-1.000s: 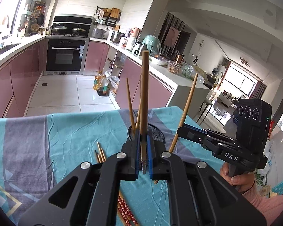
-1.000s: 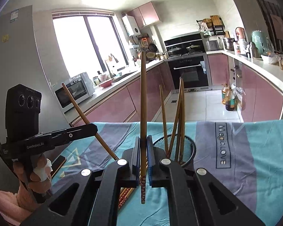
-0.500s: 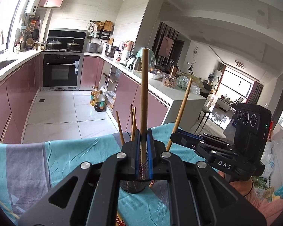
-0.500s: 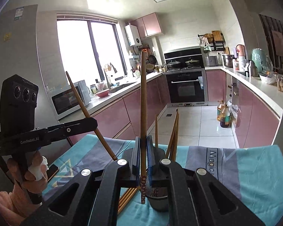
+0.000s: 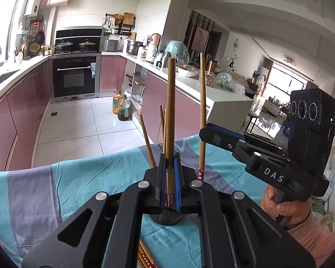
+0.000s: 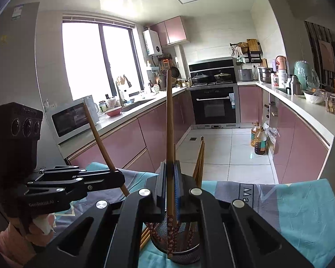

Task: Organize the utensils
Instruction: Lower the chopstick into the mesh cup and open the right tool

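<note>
Tablecloth (image 5: 33, 192) under gripper-hidden mesh holder (image 6: 185, 253)

Black mesh utensil cup (image 6: 185, 249) on teal-and-grey tablecloth (image 6: 301, 212), several wooden chopsticks (image 5: 164, 129) upright inside. Loose floral-tipped chopsticks (image 5: 145, 258) on cloth before cup. Pink-fronted kitchen counter (image 5: 189, 89) behind table.

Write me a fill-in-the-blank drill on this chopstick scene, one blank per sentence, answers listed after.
1. Each black two-finger gripper is shut on one wooden ____.
2. The left gripper holds its brown stick roughly ____.
3. The dark mesh holder stands on a teal and ____ tablecloth.
4. More loose chopsticks lie on the cloth ____ the holder.

Answers: chopstick; upright; grey; beside
</note>
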The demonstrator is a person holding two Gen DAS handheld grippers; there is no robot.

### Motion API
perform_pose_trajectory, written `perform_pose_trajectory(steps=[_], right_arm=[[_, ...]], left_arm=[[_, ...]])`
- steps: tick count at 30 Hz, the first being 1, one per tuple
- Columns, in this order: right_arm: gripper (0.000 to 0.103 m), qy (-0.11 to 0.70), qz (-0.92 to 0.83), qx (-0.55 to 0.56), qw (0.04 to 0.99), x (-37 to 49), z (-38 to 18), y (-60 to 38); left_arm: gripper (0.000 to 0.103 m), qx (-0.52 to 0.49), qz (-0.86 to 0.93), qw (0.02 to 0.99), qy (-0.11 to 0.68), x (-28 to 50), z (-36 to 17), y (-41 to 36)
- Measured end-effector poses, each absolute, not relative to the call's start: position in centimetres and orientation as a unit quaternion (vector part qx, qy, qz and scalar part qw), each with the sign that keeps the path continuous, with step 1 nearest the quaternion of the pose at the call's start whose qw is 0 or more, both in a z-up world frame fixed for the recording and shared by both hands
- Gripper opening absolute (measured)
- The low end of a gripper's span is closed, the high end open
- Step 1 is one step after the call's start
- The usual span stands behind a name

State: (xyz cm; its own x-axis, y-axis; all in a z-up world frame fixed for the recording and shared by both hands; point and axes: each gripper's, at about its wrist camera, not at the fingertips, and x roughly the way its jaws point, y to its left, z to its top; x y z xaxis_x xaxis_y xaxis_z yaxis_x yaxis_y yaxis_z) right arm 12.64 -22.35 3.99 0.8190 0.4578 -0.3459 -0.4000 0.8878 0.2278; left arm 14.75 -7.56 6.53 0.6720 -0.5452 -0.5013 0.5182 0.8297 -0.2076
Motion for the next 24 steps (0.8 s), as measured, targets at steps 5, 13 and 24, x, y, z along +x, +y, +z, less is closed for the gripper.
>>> perform_pose_trajectory(steps=[5, 13, 24], right_arm=[[0.006, 0.191, 0.224, 0.078, 0.952, 13.0, 4.5, -22.4], [0.006, 0.214, 0.220, 0.069, 0.949, 13.8, 3.4, -22.2], [0.006, 0.313, 0.209, 0.068, 0.924, 16.4, -0.7, -21.8]], left_arm=[[0.007, -0.024, -0.288, 0.914, 0.285, 14.9, 6.5, -7.7], [0.007, -0.012, -0.290, 0.909, 0.298, 15.5, 6.0, -8.1], [0.007, 0.025, -0.285, 0.892, 0.349, 17.7, 2.6, -10.2]])
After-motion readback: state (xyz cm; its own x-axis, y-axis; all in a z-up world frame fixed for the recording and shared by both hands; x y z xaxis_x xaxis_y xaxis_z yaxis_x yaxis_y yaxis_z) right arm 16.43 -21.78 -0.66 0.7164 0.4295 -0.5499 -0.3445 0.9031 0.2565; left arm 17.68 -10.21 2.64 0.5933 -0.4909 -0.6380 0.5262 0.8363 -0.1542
